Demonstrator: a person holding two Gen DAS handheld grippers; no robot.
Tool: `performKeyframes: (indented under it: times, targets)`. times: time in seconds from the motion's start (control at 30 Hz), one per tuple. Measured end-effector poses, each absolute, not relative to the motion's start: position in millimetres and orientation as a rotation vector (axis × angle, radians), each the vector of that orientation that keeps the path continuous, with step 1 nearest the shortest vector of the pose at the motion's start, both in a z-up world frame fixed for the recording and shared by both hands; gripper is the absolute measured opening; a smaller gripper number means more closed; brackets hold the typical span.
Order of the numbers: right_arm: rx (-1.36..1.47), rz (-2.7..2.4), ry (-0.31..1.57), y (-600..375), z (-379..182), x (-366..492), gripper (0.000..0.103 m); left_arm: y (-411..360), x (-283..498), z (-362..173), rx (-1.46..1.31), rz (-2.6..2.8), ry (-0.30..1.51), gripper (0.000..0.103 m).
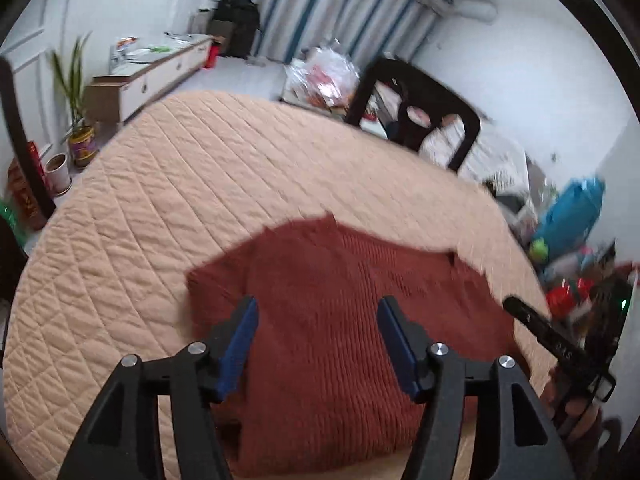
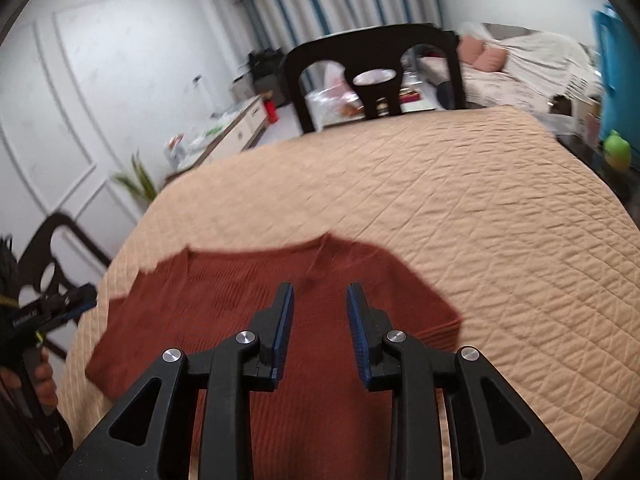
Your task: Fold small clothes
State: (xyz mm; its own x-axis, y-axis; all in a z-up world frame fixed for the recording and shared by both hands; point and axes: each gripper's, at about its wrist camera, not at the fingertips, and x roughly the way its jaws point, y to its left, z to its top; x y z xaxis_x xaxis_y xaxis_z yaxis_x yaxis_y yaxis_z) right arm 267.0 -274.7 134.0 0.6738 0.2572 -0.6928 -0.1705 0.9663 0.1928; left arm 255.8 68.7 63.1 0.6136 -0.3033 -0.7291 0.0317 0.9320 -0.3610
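Note:
A rust-red ribbed knit garment (image 1: 340,320) lies on the peach quilted cover (image 1: 208,184) near its front edge; it also shows in the right wrist view (image 2: 248,300). My left gripper (image 1: 317,304) is open and empty, hovering above the garment. My right gripper (image 2: 320,292) is open and empty, above the garment's middle. The right gripper shows at the right edge of the left wrist view (image 1: 552,332). The left gripper shows at the left edge of the right wrist view (image 2: 52,308). Both views are motion-blurred.
A black chair (image 2: 376,76) stands at the far edge of the quilted cover (image 2: 460,200). Another black chair (image 2: 48,256) stands at the left. A low cabinet (image 1: 152,68) and potted plants (image 1: 76,120) line the left wall. Clutter and a blue bag (image 1: 572,212) sit at the right.

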Motion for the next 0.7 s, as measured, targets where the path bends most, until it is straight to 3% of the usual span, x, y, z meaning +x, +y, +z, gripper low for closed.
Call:
performKeyframes:
  times: [0.2, 0.7]
  targets:
    - [-0.077, 0.248, 0.838, -241.5, 113.0, 259.1, 0.028, 40.0, 249.1, 49.5, -0.189, -0.223, 0.925, 0.065]
    - [-0.113, 0.176, 0.879, -243.4, 99.9, 257.9, 0.034, 35.8, 240.5, 40.2, -0.095, -0.145, 0.933, 0.065]
